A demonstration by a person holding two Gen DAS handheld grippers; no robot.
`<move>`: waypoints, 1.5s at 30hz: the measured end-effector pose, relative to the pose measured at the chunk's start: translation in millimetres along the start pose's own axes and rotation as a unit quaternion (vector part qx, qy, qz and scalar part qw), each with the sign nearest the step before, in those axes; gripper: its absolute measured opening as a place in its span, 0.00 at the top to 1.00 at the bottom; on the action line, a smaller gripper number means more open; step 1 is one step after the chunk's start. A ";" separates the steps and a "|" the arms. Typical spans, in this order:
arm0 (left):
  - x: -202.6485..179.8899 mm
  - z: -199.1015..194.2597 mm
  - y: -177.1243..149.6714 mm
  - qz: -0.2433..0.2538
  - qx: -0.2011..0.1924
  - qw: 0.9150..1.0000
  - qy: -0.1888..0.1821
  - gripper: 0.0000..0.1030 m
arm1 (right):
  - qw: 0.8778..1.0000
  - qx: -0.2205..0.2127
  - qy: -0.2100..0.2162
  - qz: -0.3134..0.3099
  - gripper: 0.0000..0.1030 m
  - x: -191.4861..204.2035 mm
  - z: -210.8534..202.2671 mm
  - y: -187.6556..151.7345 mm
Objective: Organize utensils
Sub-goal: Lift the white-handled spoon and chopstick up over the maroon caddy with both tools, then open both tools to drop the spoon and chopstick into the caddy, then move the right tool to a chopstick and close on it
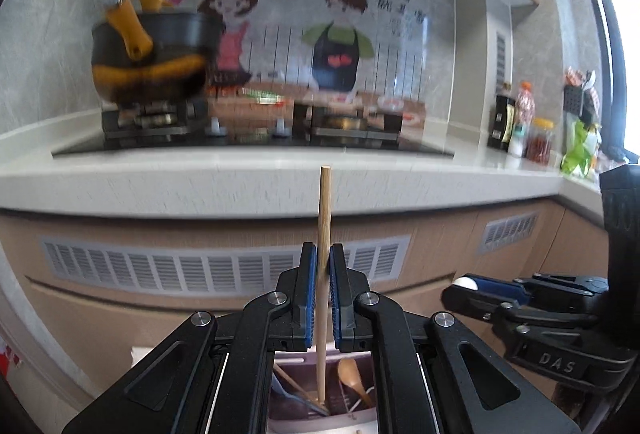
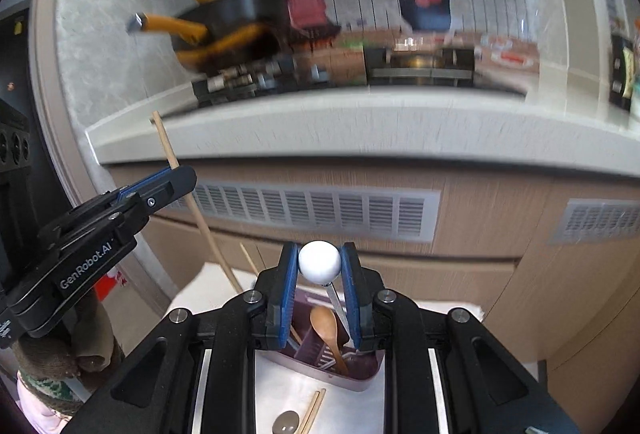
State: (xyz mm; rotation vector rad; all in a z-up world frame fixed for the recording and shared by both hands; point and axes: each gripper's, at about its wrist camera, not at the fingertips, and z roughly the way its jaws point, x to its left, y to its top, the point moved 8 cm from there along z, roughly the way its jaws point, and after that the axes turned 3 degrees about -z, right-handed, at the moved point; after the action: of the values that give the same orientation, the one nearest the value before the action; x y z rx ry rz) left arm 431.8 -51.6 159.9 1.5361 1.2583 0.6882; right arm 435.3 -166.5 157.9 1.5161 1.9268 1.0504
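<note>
Before the kitchen counter [image 1: 240, 185], left tongs [image 1: 323, 266] pinch a chopstick [image 1: 325, 209], right tongs [image 2: 320, 266] a white-knobbed utensil [image 2: 319, 261].

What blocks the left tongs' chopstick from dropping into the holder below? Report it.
Nothing visible blocks it. The left tongs are shut on the chopstick, whose lower end already reaches into the purple utensil holder. A wooden spoon and other utensils stand in the holder beside it, but the space under the tip looks free.
</note>
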 end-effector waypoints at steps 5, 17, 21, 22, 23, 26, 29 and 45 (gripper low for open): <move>11.7 35.5 -29.3 -0.011 0.035 0.999 -0.003 0.94 | 0.999 0.033 0.009 0.014 0.80 -7.0 41.2 -21.8; 25.3 76.0 -95.1 -0.032 0.108 0.994 -0.006 0.92 | 0.994 0.107 0.000 0.023 0.80 -17.3 100.1 -81.5; 23.3 71.6 -103.7 -0.037 0.119 0.992 -0.010 0.91 | 0.995 0.103 -0.012 0.000 0.77 -14.3 96.0 -91.7; 23.8 68.0 -104.4 -0.039 0.119 0.992 -0.010 0.91 | 0.995 0.099 -0.017 -0.004 0.72 -13.6 93.4 -89.7; 24.2 61.9 -104.1 -0.040 0.116 0.992 -0.008 0.91 | 0.996 0.089 -0.026 -0.013 0.69 -12.6 85.7 -89.0; 29.0 38.2 -100.2 -0.042 0.102 0.994 0.005 0.90 | 0.997 0.058 -0.047 -0.035 0.59 -9.0 60.7 -85.8; 31.3 15.5 -103.1 -0.049 0.100 0.994 0.012 0.73 | 0.996 0.031 -0.070 -0.044 0.38 -9.6 32.1 -85.0; 17.3 -41.6 -279.2 -0.074 0.263 0.961 0.038 0.38 | 0.987 0.083 -0.127 -0.061 0.01 -10.1 -17.2 -213.0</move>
State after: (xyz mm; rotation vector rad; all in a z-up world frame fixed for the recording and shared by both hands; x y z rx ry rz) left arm 295.3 -30.8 -86.9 1.8237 1.6892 0.3270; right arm 298.2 -201.5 -2.6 1.5145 1.9348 0.6239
